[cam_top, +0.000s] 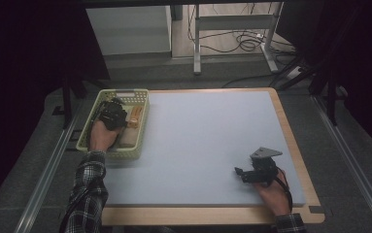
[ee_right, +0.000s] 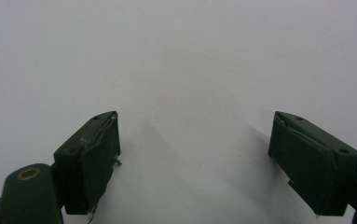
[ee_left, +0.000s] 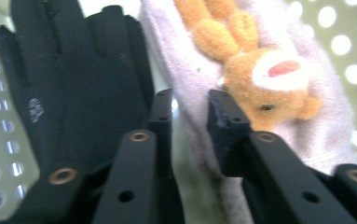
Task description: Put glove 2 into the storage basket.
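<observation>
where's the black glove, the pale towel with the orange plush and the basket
black glove [ee_left: 80, 79], left gripper view, on its palm
pale towel [ee_left: 185, 60], left gripper view, on bare cloth beside the plush
basket [cam_top: 143, 127], high view, on its right rim

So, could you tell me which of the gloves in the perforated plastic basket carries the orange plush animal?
The pale pink fleece glove; the black fabric glove beside it is plain.

We see the pale mat [cam_top: 208, 141] bare across its middle and far side, so a gripper could cross it freely. Our right gripper [cam_top: 244, 173] rests near its right front corner with open mat ahead. The basket [cam_top: 142, 97] at the left edge is crowded: its walls, a black glove [ee_left: 73, 88] and a pale towel with a plush animal [ee_left: 260, 79] hem in our left gripper [ee_left: 190, 116].
</observation>
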